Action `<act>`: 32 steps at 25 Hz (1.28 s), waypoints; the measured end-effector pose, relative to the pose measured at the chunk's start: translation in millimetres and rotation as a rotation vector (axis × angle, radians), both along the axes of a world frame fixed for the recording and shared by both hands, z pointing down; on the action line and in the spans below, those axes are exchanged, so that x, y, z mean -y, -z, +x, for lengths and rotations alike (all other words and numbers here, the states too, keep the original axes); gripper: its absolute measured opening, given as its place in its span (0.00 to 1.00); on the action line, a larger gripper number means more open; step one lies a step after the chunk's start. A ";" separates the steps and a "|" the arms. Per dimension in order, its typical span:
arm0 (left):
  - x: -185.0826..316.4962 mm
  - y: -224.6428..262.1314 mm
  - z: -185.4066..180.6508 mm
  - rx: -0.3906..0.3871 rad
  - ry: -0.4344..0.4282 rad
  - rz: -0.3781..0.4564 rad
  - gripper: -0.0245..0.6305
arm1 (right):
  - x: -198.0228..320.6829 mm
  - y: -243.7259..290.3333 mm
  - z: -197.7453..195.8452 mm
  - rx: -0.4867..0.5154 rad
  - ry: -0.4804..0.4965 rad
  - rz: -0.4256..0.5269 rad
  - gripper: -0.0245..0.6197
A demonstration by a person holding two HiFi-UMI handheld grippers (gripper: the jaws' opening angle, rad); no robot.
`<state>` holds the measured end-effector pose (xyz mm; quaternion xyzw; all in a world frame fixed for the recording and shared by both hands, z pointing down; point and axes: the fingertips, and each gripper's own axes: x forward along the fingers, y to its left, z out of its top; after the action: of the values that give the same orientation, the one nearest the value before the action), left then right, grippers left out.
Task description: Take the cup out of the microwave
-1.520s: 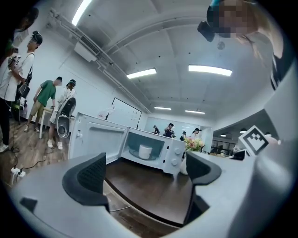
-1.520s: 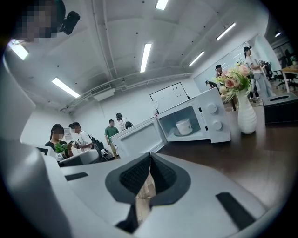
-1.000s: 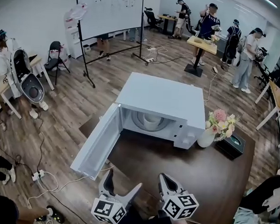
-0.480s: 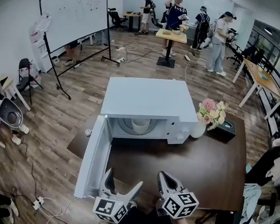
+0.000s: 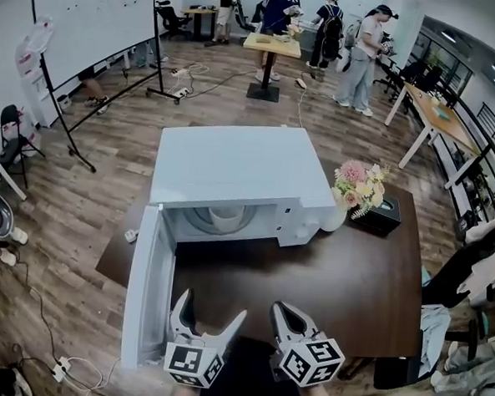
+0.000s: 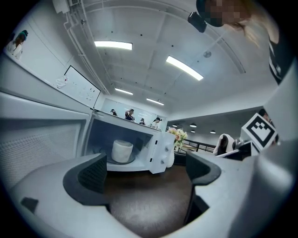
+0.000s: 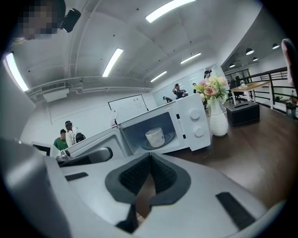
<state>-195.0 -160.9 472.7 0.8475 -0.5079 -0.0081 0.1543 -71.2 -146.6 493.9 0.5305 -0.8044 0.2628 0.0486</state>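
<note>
1. Over the last second our head view has swung round. The microwave [image 5: 232, 175] now sits nearly square in front of us, where before it lay skewed off to one side. The whiteboard [image 5: 91, 20] has slid toward the upper left corner.
2. The microwave door [image 5: 146, 287] is fully open, hinged on the left and reaching toward our near edge of the dark table [image 5: 351, 283]. Same as a second ago.
3. The white cup [image 5: 225, 219] stands upright on the turntable plate [image 5: 197, 223], inside the cavity and toward its middle. Both gripper views show it there, untouched [image 6: 122, 151] [image 7: 155, 136].
4. Left gripper [image 5: 212, 310]: jaws wide apart, nothing between them but bare tabletop, aimed roughly at the open cavity [image 6: 146, 172].
5. Right gripper [image 5: 281, 308]: pads pressed together, holding nothing [image 7: 149, 160].
6. Both grippers have kept their place low at the near table edge, well short of the microwave. Only the viewpoint moved.
7. Reading: we take this as lining up, not reaching. The way in is clear and the extraction itself has not begun.
8. Next move, as we judge it: the spread left gripper is better placed to go in, though the door beside it narrows its approach. The right would first have to spread its jaws.
9. Note: a vase of flowers [image 5: 355, 191] stands just beside the microwave's right front corner. It is out of the direct path.
</note>
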 end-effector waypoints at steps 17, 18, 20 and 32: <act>115.3 -32.2 6.5 0.084 0.084 -0.037 0.81 | 70.9 -20.3 12.5 -0.009 0.029 -0.073 0.03; 123.2 -35.8 8.9 0.098 0.087 -0.041 0.81 | 72.8 -22.4 13.4 -0.008 0.027 -0.082 0.03; 138.8 -44.1 15.6 0.129 0.088 -0.051 0.81 | 77.8 -26.0 16.5 -0.009 0.023 -0.094 0.03; 220.4 -81.5 14.3 0.198 0.143 -0.101 0.81 | 110.2 -53.4 14.7 -0.023 0.021 -0.155 0.03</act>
<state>-180.7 -381.3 554.1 0.7968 -0.5796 0.0902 0.1447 -56.5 -256.8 547.3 0.5199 -0.7866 0.3174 0.1015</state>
